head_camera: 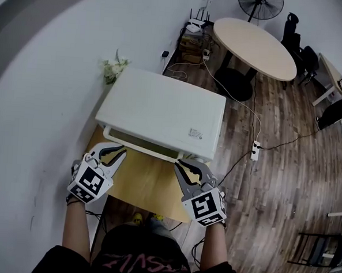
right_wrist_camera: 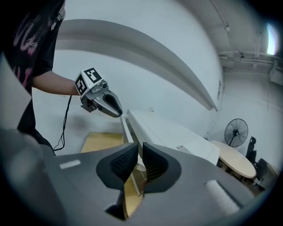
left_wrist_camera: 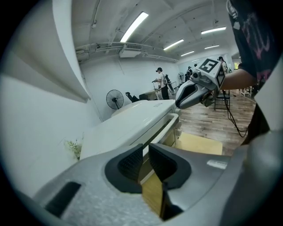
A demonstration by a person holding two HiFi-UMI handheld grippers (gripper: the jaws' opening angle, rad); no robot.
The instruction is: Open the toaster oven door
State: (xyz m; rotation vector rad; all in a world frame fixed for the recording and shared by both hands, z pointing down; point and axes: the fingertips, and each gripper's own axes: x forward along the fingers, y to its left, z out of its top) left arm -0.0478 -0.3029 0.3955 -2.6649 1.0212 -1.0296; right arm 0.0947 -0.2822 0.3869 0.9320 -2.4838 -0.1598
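I see the white box-shaped toaster oven [head_camera: 161, 112] on the light wooden bench [head_camera: 147, 189], backed against the white wall. Its front faces me at 6 o'clock and the door lies flush, closed. The pale bar handle [head_camera: 140, 147] runs along that front edge.

My left tool [head_camera: 115, 157] hangs at the oven's 7 o'clock, just off the left end of the handle and above the bench. In the left gripper view its ribbed dark pads [left_wrist_camera: 131, 162] stand all but closed. Only a thin slit shows between them, and it has hold of nothing. Through the slit I see the oven front and the bench beyond.

My right tool [head_camera: 187, 170] sits at the oven's 5 o'clock, near the right front corner. In the right gripper view its pads [right_wrist_camera: 152, 162] are likewise drawn nearly together on nothing, pointed at the oven's front edge.

A small bunch of white flowers [head_camera: 114, 68] stands at the oven's 10 o'clock by the wall. A round beige table [head_camera: 254, 47] sits at 1 o'clock on the dark plank floor [head_camera: 284, 174]. A black standing fan [head_camera: 260, 4] is beyond it. A white power strip [head_camera: 255, 151] lies on the floor at 3 o'clock.
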